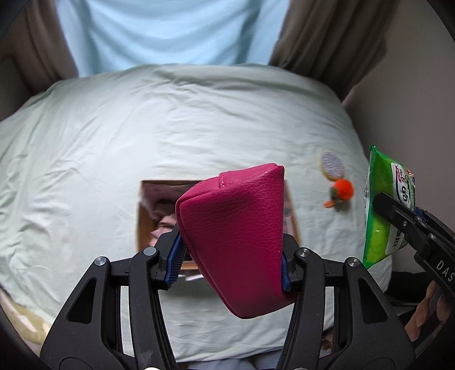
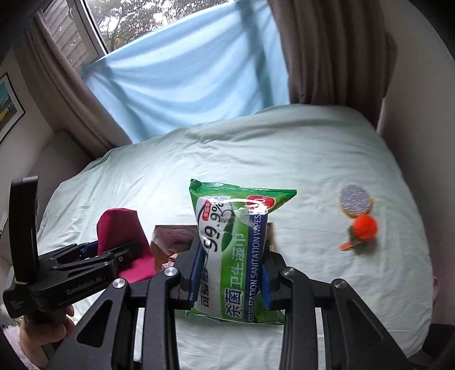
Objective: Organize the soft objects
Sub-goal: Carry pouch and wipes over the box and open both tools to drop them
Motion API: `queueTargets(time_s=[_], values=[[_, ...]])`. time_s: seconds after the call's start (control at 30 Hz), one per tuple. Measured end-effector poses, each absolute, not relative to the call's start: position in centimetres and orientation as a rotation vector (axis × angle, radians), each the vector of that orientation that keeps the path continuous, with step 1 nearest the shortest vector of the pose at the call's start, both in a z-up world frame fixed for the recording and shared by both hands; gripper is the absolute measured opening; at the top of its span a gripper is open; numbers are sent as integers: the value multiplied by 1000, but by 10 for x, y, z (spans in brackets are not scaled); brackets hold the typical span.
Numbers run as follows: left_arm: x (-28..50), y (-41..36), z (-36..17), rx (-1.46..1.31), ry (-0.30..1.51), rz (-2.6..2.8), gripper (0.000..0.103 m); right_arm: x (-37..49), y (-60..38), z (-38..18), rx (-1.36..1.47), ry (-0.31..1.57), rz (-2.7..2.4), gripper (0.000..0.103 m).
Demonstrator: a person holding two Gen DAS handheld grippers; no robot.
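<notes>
Left gripper (image 1: 231,256) clamps the pink pouch (image 1: 233,236) above the box (image 1: 142,224). Right gripper (image 2: 231,273) grips the wipes pack (image 2: 236,256) over the bed (image 2: 312,159).

I see a bed (image 2: 284,148) under a pale green sheet, brown curtains (image 2: 327,51) flanking a daylit window (image 2: 136,17) half-covered by blue cloth (image 2: 184,82).

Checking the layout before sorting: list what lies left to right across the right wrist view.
left tool → pink pouch → cardboard box → wipes pack in the right tool → round sponge, with the orange pom-pom just below it.
</notes>
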State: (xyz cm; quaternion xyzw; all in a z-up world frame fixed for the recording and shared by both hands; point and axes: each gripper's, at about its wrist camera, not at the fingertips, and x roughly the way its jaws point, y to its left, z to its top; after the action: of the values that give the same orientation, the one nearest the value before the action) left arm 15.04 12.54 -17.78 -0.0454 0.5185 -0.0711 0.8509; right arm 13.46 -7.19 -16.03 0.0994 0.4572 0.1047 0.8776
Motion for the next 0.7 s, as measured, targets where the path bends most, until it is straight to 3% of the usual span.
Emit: queueTargets(time_s=[0.27,0.7], values=[[178,165,-227,-94,1163,-97,49,168,-33,-211,168,1060,241,31],[237,138,-327,-46,1365,-96,49,230,-33,-313,129,1320,216,31]])
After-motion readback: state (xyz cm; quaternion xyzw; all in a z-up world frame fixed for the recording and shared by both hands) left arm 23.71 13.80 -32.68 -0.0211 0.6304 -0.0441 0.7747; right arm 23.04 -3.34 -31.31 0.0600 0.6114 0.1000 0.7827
